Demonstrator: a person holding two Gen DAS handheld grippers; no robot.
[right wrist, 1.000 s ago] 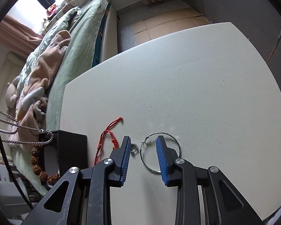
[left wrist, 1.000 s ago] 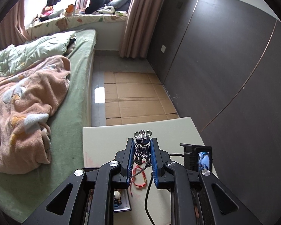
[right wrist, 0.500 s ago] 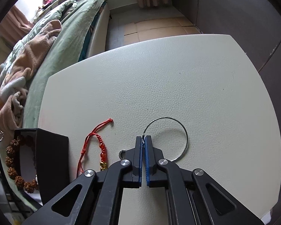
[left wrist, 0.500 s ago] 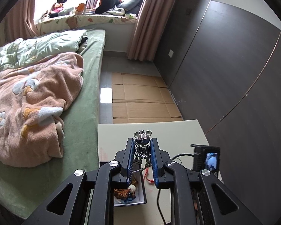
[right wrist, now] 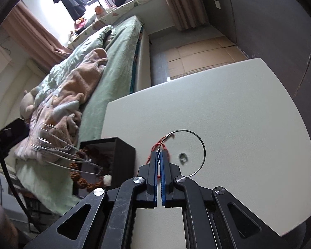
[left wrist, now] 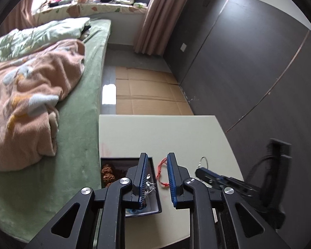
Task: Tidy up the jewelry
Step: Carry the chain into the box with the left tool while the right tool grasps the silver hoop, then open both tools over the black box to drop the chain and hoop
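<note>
The right gripper pinched a thin silver wire hoop at its fingertips. The left gripper's fingers stood parted and empty above an open black jewelry box, having just widened.

The box sits at the table's left edge with the beads in it, the cord just right of it, the hoop right again, and the bed left of the table.
</note>
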